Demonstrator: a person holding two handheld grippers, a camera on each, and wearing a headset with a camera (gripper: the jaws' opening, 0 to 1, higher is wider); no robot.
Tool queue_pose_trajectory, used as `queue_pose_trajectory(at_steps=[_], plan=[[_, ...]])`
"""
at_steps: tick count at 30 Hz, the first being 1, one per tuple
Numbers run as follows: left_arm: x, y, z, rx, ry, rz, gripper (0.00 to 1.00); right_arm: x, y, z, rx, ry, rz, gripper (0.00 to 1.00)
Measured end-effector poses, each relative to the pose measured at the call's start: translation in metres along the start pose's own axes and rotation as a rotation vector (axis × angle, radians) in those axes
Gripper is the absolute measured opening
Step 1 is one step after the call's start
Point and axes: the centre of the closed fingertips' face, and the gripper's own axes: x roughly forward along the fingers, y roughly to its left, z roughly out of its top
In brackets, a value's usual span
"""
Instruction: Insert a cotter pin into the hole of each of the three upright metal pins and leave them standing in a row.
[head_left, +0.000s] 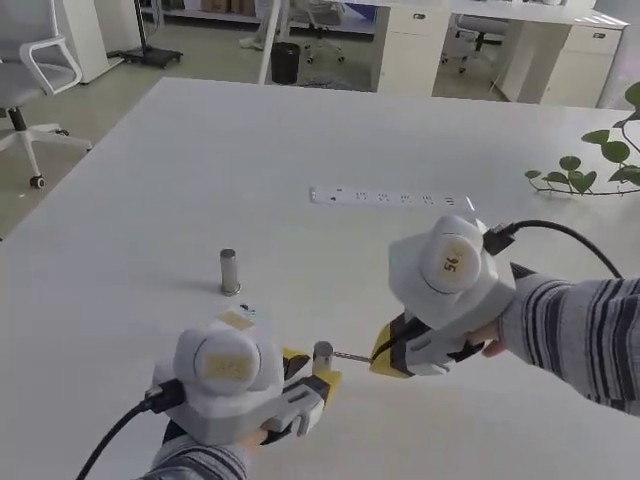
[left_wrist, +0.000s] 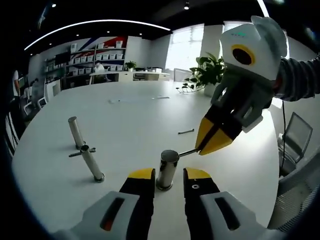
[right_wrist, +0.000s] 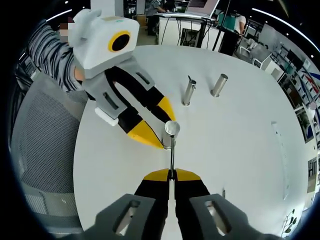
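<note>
Between the yellow tips of my left gripper (left_wrist: 168, 176) stands a short upright metal pin (left_wrist: 167, 167), and the jaws are shut on its base. My right gripper (right_wrist: 171, 175) is shut on a thin cotter pin (right_wrist: 171, 157), whose far end touches the head of that metal pin (right_wrist: 171, 129). In the head view the cotter pin (head_left: 351, 355) lies level between the metal pin (head_left: 323, 352) and the right gripper (head_left: 383, 358). A second pin (left_wrist: 92, 162) has a cotter pin through it. A third, bare pin (head_left: 230, 272) stands farther back.
A loose cotter pin (left_wrist: 186, 132) lies on the white table beyond the right gripper. A white power strip (head_left: 390, 197) lies across the table's middle. Trailing plant stems (head_left: 590, 170) reach in at the far right. Cables hang from both grippers.
</note>
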Motion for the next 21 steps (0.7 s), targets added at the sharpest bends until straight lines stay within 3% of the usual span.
queue_pose_trajectory(at_steps=[14, 21], plan=[[0.006, 0.002, 0.002, 0.021, 0.013, 0.032, 0.11, 0.000, 0.000, 0.006, -0.072, 0.007, -0.001, 0.00], [0.006, 0.003, -0.004, 0.034, 0.031, 0.031, 0.11, 0.001, 0.002, 0.014, -0.078, -0.007, 0.007, 0.00]])
